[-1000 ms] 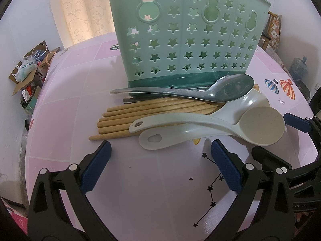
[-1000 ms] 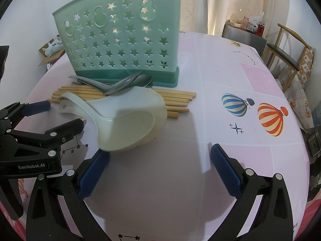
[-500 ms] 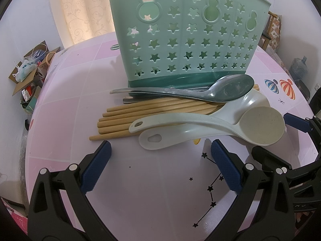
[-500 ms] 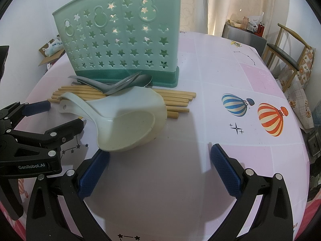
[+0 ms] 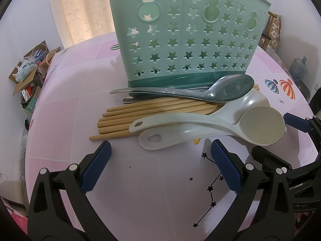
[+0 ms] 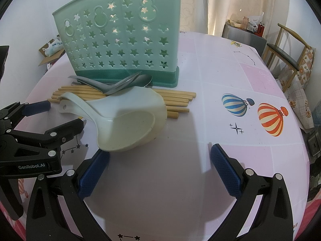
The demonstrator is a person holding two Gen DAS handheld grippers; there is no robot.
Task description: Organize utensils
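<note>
The left gripper (image 5: 160,160) and right gripper (image 6: 160,158) hover with fingers spread, grasping nothing. The utensils lie piled on the pink table (image 5: 140,190) against the green holder (image 5: 180,40): chopsticks (image 5: 140,112) partly buried under two white ladles (image 5: 250,124) and metal spoons (image 5: 220,89). The holder's top is cut off, its inside unseen.

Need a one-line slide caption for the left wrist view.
Open left gripper faces white plastic ladles, a metal spoon and wooden chopsticks piled before an empty-looking green utensil holder.
</note>
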